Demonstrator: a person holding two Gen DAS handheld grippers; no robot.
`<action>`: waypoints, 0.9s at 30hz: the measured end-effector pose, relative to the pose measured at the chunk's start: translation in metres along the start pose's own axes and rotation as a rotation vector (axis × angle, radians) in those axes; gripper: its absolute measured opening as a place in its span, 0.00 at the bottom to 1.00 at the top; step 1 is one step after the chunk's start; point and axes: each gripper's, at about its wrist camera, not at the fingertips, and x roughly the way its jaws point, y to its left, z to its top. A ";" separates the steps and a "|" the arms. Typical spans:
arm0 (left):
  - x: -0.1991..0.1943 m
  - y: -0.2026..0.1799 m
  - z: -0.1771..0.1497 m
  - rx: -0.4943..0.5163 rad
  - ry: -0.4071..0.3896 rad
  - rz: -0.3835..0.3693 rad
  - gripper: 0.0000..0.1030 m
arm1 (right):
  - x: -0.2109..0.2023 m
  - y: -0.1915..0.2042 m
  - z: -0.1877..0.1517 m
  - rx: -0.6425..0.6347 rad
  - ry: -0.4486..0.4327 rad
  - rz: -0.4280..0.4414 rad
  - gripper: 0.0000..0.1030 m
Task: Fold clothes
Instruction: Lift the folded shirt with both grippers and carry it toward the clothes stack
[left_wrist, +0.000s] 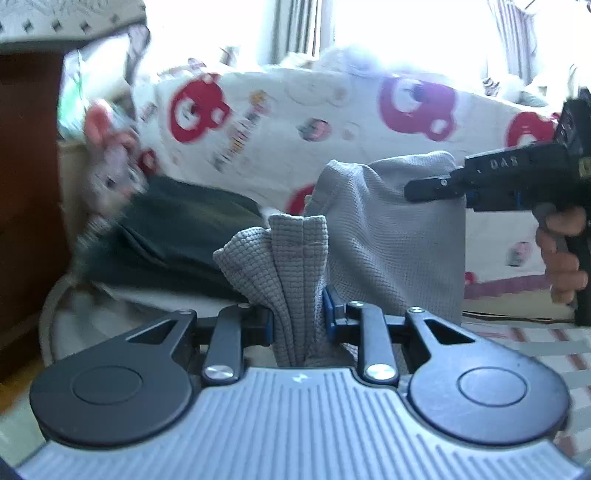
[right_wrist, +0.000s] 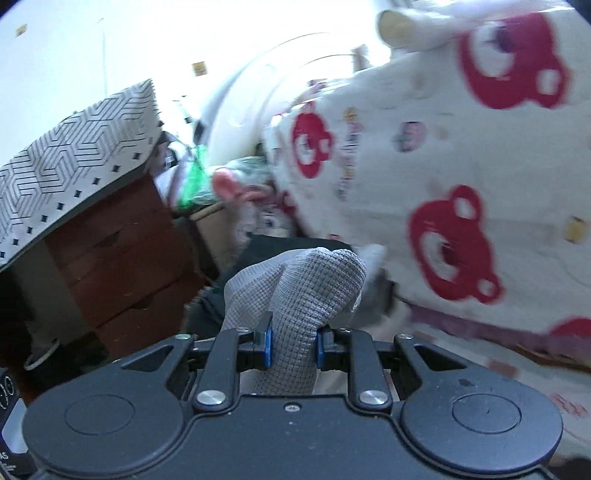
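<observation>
The left gripper (left_wrist: 299, 317) is clamped on a bunched edge of the grey knit garment (left_wrist: 391, 236), which hangs lifted above the bed (left_wrist: 535, 343). At three o'clock from it, the right gripper (left_wrist: 436, 190) pinches the cloth's far top corner, with a thick wad between its blue pads in its own view. I'd say the garment is mid-fold: level both corners, pull the top edge taut, then lower it flat, clear of the dark garment (left_wrist: 177, 229) at nine o'clock.
</observation>
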 end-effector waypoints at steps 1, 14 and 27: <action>0.005 0.008 0.007 0.019 -0.003 0.020 0.23 | 0.012 0.004 0.008 -0.004 0.006 0.018 0.24; 0.171 0.161 0.141 0.195 0.153 0.178 0.23 | 0.162 0.010 0.034 0.272 -0.137 0.125 0.24; 0.272 0.202 0.151 0.209 0.212 0.238 0.21 | 0.205 0.029 -0.038 0.334 -0.308 0.065 0.24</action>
